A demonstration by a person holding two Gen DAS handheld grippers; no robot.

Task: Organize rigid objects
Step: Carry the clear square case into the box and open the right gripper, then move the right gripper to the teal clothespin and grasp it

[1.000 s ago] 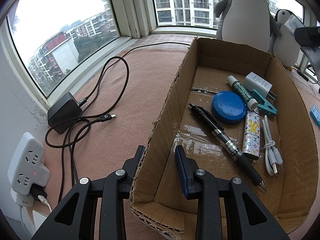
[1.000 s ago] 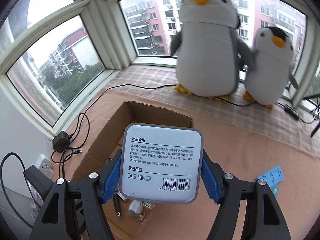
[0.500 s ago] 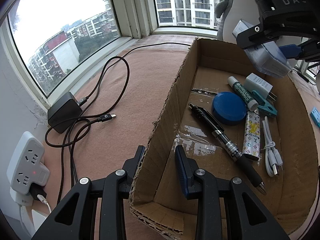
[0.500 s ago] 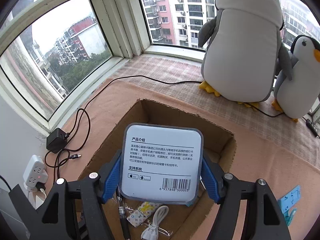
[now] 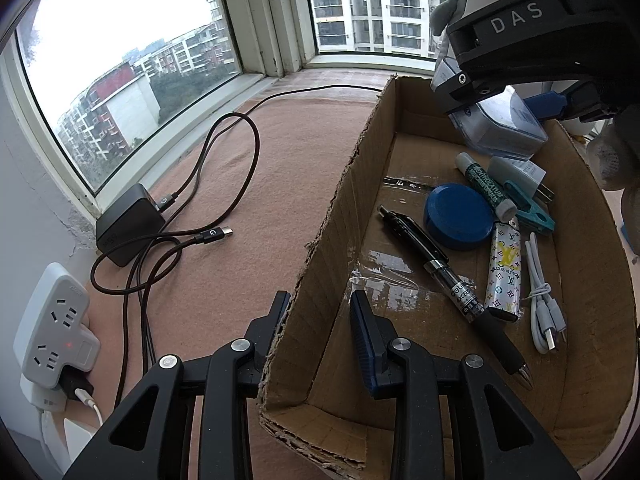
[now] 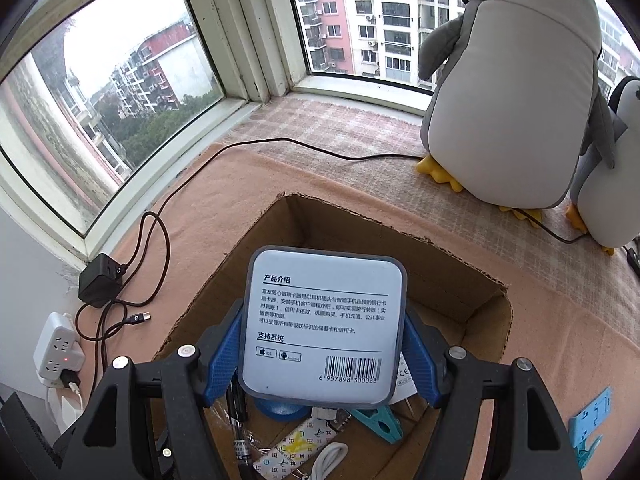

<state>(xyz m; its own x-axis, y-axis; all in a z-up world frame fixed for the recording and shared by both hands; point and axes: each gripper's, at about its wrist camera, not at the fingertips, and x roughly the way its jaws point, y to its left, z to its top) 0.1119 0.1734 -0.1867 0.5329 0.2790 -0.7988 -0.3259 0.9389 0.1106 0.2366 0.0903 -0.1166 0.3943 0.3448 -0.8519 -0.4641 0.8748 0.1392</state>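
left wrist view: left gripper (image 5: 318, 322) straddles the near wall of the cardboard box (image 5: 320, 256), jaws apart, one finger each side, wall between them. keep this brace steady.

right wrist view: right gripper (image 6: 320, 350) clamps the packaged case (image 6: 324, 320) flat between both blue pads, above the far end of the box. lower onto bare floor behind the blue lid (image 5: 458, 216), then release gently.
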